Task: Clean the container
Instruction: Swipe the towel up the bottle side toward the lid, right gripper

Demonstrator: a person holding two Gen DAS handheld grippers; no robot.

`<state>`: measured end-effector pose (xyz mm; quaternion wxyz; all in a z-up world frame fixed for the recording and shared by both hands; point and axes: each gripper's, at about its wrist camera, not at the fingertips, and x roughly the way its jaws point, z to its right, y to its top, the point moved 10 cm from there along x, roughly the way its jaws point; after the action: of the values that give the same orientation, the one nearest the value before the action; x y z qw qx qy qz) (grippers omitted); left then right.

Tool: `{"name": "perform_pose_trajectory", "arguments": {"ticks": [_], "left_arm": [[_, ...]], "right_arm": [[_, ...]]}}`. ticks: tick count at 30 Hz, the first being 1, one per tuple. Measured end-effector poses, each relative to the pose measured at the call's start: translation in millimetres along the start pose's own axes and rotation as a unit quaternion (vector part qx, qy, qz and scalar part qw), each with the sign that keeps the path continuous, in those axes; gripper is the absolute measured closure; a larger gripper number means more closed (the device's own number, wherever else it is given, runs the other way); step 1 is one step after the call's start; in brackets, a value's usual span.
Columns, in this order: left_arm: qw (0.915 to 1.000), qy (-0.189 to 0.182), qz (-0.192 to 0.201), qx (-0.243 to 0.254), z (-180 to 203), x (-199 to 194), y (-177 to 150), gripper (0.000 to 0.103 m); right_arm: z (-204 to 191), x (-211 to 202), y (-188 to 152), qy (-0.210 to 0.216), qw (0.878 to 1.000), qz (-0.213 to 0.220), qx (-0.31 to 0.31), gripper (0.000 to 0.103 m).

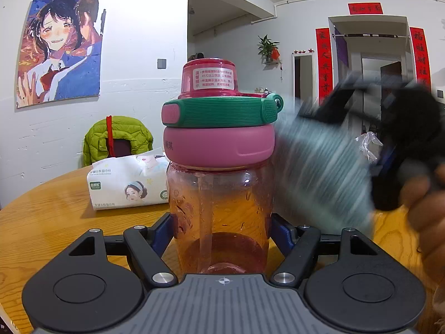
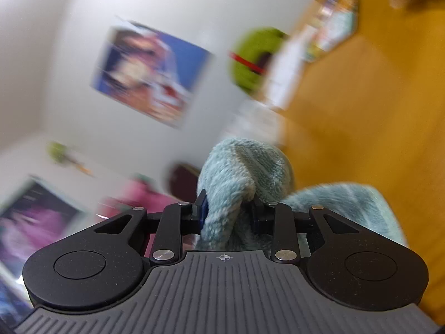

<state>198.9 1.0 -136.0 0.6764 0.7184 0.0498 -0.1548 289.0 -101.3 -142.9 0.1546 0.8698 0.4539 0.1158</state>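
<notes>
The bottle (image 1: 219,183) stands upright on the table (image 1: 50,217), its long axis vertical, seated between the fingers of the left gripper (image 1: 222,231); the blue pads bear on the clear lower body from 9 and 3 o'clock, so this gripper is closed on the bottle and serves as the brace. The pink collar, green strap and pink cap sit above the grip, all apparently in place. The body shows streaks and an orange tint, though whether that is residue or the table seen through the plastic cannot be told. The right gripper (image 2: 228,211) is clamped on a bunched teal cloth (image 2: 244,172), which bulges forward past the fingertips and spills over its right side. In the left wrist view the cloth (image 1: 319,172) appears as a blurred mass at 3 o'clock of the bottle, level with the collar and upper body, touching or just beside the wall; blur prevents a firmer reading. A hand (image 1: 428,203) carries that gripper at the frame's right edge. Judgement: the step in hand is wiping the outside wall, with the right hand the working one. The coming move turns on this: the bottle lies directly ahead of the cloth, to the right gripper's left-forward side, and strokes should run along the vertical axis or around the wall. A tissue pack (image 1: 128,181) lies at 10 o'clock behind the bottle, well clear. Risk: sideways pressure high on the bottle could tip it within the low grip.
</notes>
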Motion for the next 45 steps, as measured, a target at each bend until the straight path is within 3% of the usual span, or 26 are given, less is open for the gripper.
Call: {"name": "perform_pose_trajectory", "arguments": {"ticks": [2,4,7,9,14,17,19,22,25,28,31,34,39,45], "left_arm": [[1.0,0.0,0.0,0.0,-0.6,0.0,0.4,0.032],[1.0,0.0,0.001,0.0,-1.7,0.5,0.5,0.032],[1.0,0.0,0.0,0.0,-1.8,0.3,0.5,0.032],[1.0,0.0,0.0,0.001,-2.0,0.6,0.3,0.032],[0.9999,0.013,-0.002,-0.002,-2.9,0.3,-1.1,0.031],[0.9987,0.05,-0.006,0.001,-2.9,-7.8,-2.0,0.018],[0.9968,0.08,-0.002,0.005,-2.7,-15.2,-0.4,0.018],[0.9961,0.088,-0.005,-0.002,-0.3,-20.8,-1.3,0.018],[0.9962,0.085,-0.02,0.003,2.7,-18.0,-7.2,0.019],[0.9978,0.064,-0.012,0.008,4.0,-16.1,-6.3,0.024],[0.9982,0.059,-0.003,0.009,0.4,-12.9,-4.2,0.027],[0.9992,0.037,-0.004,0.015,-4.4,-1.0,-0.3,0.027],[0.9999,0.004,-0.007,0.014,-11.9,13.0,2.6,0.032],[0.9996,0.016,-0.007,0.02,-6.3,3.6,-3.1,0.027]], "right_arm": [[-11.4,-6.1,3.6,0.056,0.998,0.006,0.018,0.07],[-2.3,1.2,-2.1,0.041,0.998,-0.016,0.034,0.07],[32.3,15.8,-14.4,-0.07,0.995,-0.056,0.035,0.07],[54.4,21.9,-22.8,-0.151,0.985,-0.085,0.022,0.069],[54.4,27.9,-27.3,-0.2,0.975,-0.087,-0.041,0.069],[44.2,28.6,-25.4,-0.191,0.976,-0.076,-0.07,0.069],[36.6,23.8,-20.1,-0.176,0.979,-0.058,-0.08,0.069],[25.1,14.0,-11.2,-0.153,0.984,-0.027,-0.09,0.069],[18.1,7.5,-5.5,-0.137,0.986,-0.01,-0.089,0.069],[16.5,10.9,-9.9,-0.135,0.987,-0.024,-0.081,0.069],[18.5,15.8,-19.7,-0.149,0.984,-0.045,-0.084,0.068],[17.8,17.2,-23.1,-0.173,0.978,-0.039,-0.109,0.068],[21.6,13.4,-19.1,-0.177,0.978,-0.032,-0.101,0.068],[26.5,14.1,-19.2,-0.182,0.978,-0.038,-0.092,0.068]]}}
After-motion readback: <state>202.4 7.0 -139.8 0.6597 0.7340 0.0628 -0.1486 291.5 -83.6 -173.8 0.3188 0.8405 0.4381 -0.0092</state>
